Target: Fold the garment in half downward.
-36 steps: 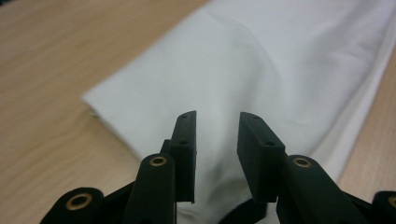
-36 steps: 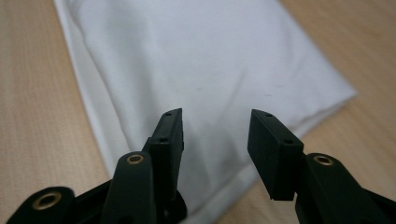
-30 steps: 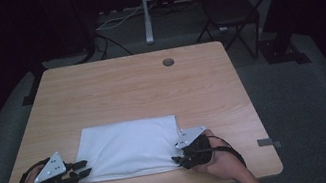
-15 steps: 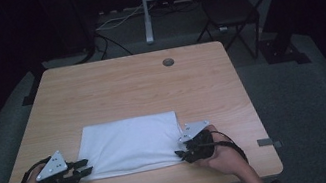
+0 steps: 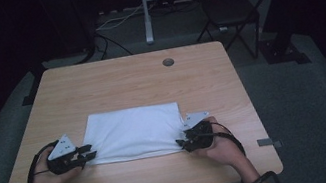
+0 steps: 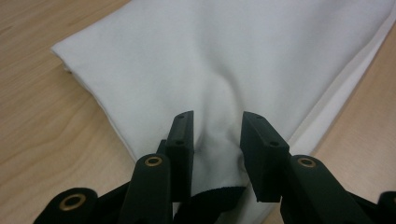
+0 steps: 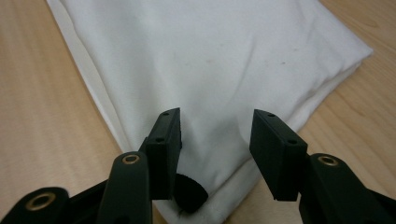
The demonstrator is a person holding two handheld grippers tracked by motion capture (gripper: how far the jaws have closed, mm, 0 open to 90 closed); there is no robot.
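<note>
High view: a folded white cloth [image 5: 134, 133] lies flat on the near half of the bench [image 5: 139, 83], its long axis running from left to right; the left tongs [image 5: 86, 152] stand at its near left corner and the right tongs [image 5: 183, 142] at its near right corner, each pointing inward along the near edge; both hands are equally close, one per corner.

In the left gripper view the cloth [image 6: 224, 70] spreads away from the left tongs [image 6: 217, 140]; a small ridge of fabric is bunched between the two pads, so I judge these tongs clenched on the corner. In the right gripper view the cloth [image 7: 210, 60] corner lies between the pads of the right tongs [image 7: 217, 144], but there is visible space on both sides of the fabric; these tongs look released, only straddling the corner.

The coming move, probably a lift or fold of the near edge toward the far side, depends on both corners being taken at the same height.

Compared with one second ago, the cloth lies in the same place; both hands have slid a little across the bench toward the corners; the width of the jaws is practically unchanged.
</note>
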